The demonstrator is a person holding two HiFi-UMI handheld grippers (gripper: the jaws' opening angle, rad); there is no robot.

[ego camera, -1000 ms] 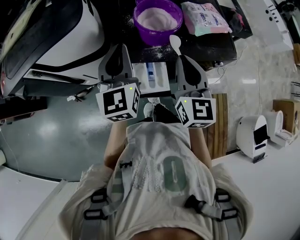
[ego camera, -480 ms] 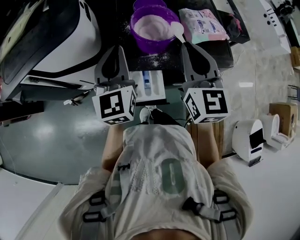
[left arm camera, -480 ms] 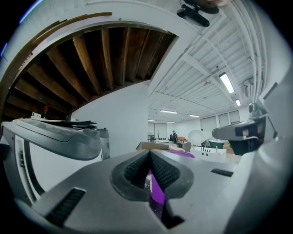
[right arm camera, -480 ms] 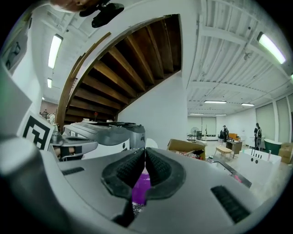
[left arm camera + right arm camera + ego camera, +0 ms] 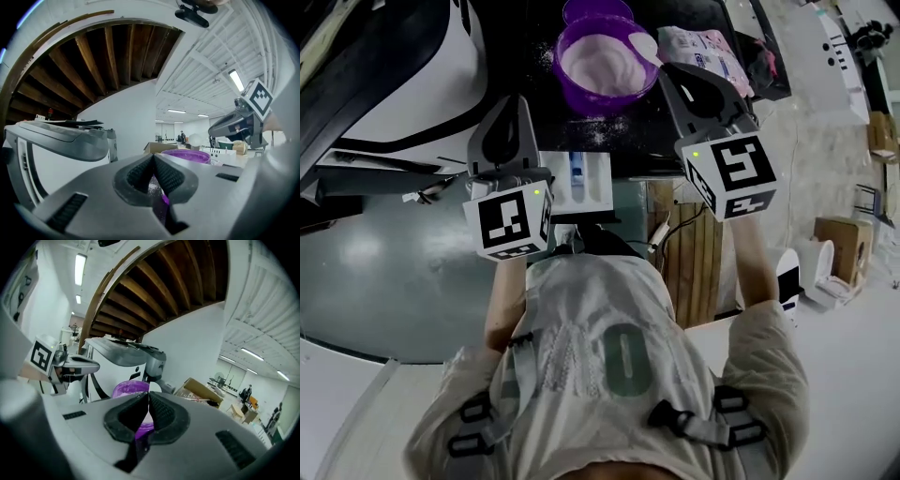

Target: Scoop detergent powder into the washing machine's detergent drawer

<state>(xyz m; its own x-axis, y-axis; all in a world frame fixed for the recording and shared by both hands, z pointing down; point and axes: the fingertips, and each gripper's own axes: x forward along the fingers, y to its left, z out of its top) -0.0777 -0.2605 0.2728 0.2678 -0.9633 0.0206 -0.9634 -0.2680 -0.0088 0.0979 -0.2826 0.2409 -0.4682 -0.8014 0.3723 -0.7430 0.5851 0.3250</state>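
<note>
- The right gripper (image 5: 667,71) (image 5: 149,395) is clamped on the handle of a white spoon (image 5: 644,47) (image 5: 154,387); the jaws meet on it just behind the scoop.
- The scoop sits at the right rim of the purple bowl (image 5: 574,82) (image 5: 127,389). Whether it carries any powder cannot be told.
- The bowl holds white powder (image 5: 602,64) and stands on a dark top, where some powder is spilled (image 5: 602,129) in front of it.
- The left gripper (image 5: 514,108) (image 5: 153,157) has its jaws closed, tips together, with nothing between them. It hangs left of the bowl, which shows beyond its tips (image 5: 185,155).
- The drawer (image 5: 602,180) is pulled open below the bowl, between the two grippers.
- A pale bag (image 5: 705,49) lies right of the bowl, partly under the right gripper.
- The white washer (image 5: 403,84) is at the left.
</note>
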